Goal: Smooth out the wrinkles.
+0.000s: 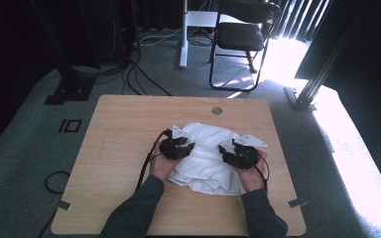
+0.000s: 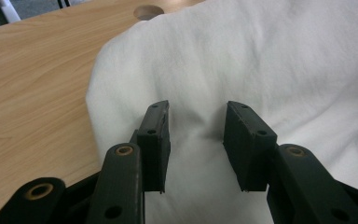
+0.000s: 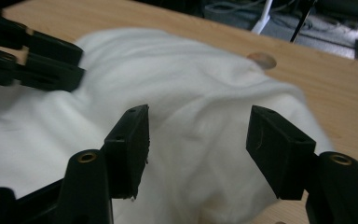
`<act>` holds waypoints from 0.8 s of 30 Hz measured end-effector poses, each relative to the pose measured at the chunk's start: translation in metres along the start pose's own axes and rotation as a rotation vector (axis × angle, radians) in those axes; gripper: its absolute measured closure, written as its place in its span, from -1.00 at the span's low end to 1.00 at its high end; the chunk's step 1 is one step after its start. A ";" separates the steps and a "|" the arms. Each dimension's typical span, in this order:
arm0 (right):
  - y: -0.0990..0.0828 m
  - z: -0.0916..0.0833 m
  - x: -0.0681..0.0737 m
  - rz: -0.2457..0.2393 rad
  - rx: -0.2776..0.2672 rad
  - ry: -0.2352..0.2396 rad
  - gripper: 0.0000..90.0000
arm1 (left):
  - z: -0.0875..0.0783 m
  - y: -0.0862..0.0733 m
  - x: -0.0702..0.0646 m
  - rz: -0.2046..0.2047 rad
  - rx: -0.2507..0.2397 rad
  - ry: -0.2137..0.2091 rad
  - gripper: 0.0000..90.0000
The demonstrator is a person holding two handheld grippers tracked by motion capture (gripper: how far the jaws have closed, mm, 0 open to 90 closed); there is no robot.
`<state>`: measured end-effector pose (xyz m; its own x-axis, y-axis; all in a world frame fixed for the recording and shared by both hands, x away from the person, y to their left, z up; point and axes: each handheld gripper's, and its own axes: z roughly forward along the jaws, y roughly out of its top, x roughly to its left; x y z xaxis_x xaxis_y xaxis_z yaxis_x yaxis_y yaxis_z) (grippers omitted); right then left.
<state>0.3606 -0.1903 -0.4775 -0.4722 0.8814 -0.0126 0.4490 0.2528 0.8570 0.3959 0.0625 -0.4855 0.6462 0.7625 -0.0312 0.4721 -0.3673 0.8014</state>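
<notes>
A crumpled white cloth (image 1: 206, 148) lies on the wooden table (image 1: 124, 129), a little right of its middle. My left gripper (image 1: 189, 148) rests on the cloth's left side. In the left gripper view its jaws (image 2: 198, 109) stand apart, with creased cloth (image 2: 261, 60) lying between and below them and neither pad pressing on it. My right gripper (image 1: 224, 149) hovers over the cloth's right side. Its jaws (image 3: 198, 114) are wide open above the cloth (image 3: 186, 84) and hold nothing. The left gripper (image 3: 32, 56) also shows in the right gripper view at the upper left.
A round cable hole (image 1: 217, 110) sits in the table just beyond the cloth. A black folding chair (image 1: 240, 34) and a white desk leg (image 1: 183, 34) stand on the carpet behind the table. Cables (image 1: 139, 79) trail across the floor at the back left.
</notes>
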 end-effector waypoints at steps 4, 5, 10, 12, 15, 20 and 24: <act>-0.010 0.032 -0.013 0.061 0.141 -0.082 0.05 | 0.000 -0.003 -0.002 -0.012 -0.002 -0.008 0.40; -0.014 0.039 -0.017 0.069 0.170 -0.096 0.05 | 0.000 -0.005 -0.004 -0.013 -0.006 -0.014 0.40; -0.029 0.058 -0.024 0.107 0.235 -0.093 0.06 | 0.001 -0.008 -0.013 0.009 -0.017 -0.007 0.39; -0.030 0.058 -0.025 0.097 0.243 -0.102 0.04 | -0.001 -0.011 -0.013 0.006 -0.025 -0.011 0.37; -0.034 0.058 -0.030 0.112 0.258 -0.087 0.04 | -0.015 -0.022 -0.012 -0.002 -0.058 -0.026 0.33; -0.042 0.060 -0.031 0.126 0.254 -0.081 0.04 | -0.040 -0.058 -0.012 -0.030 -0.061 -0.074 0.30; -0.040 0.061 -0.032 0.142 0.261 -0.078 0.02 | -0.044 -0.076 -0.013 -0.016 -0.003 -0.114 0.30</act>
<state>0.4038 -0.2045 -0.5427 -0.3356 0.9407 0.0502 0.6911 0.2096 0.6917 0.3251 0.1035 -0.5194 0.7027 0.7026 -0.1119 0.4814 -0.3538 0.8019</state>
